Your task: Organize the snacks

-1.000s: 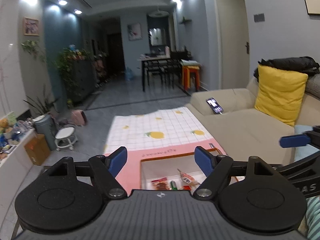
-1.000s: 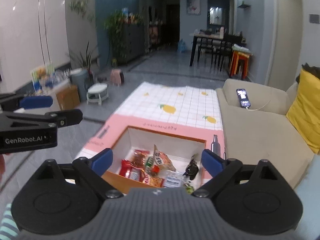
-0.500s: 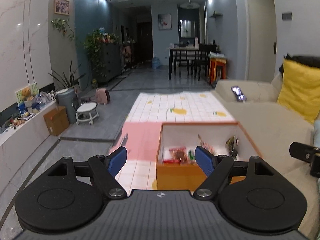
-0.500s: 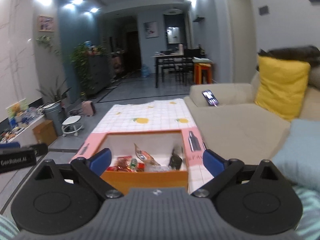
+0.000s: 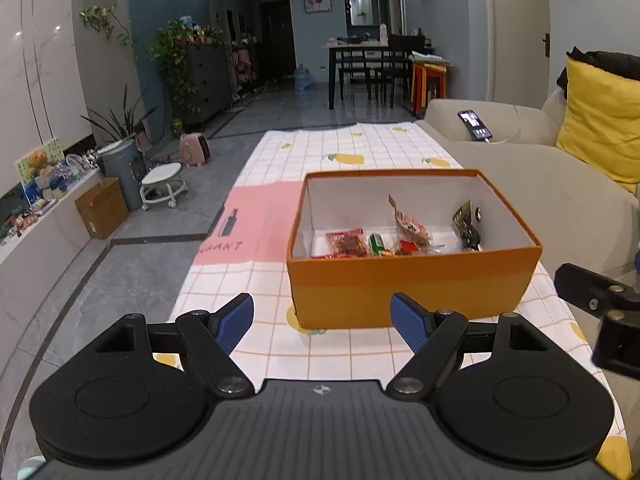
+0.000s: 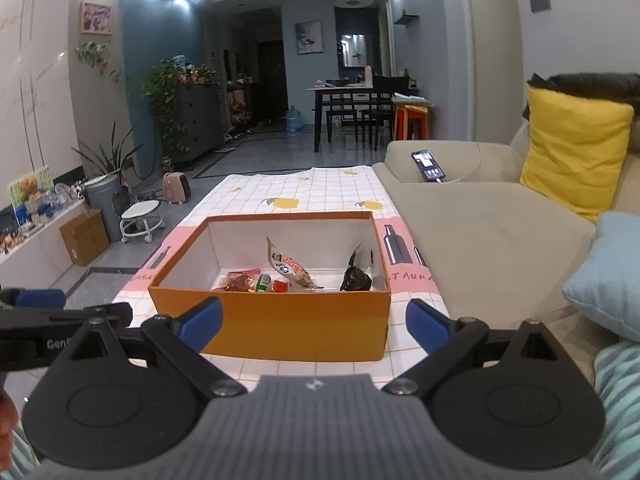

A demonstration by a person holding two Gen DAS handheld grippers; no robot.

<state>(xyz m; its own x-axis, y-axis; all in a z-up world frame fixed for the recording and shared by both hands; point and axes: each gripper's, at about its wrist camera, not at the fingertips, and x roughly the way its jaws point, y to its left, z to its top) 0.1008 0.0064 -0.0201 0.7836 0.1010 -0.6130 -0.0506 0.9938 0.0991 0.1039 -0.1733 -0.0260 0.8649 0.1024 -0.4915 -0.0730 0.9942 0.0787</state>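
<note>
The orange box [image 5: 412, 280] stands on the desk [image 5: 272, 344] beside the sofa [image 5: 560, 200], and the snacks [image 5: 372, 240] lie inside it. The left claw [image 5: 322, 320] and the right claw [image 6: 314, 322] are both spread wide and empty — each is near the box's front wall, not touching it.

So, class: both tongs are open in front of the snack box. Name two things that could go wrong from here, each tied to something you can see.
1. The snacks lie low behind the box's tall near wall; the right tongs or left tongs might catch the rim and push the box along the tablecloth.
2. The packets overlap, so a grab may lift two at once, or crush the upright packet.
</note>
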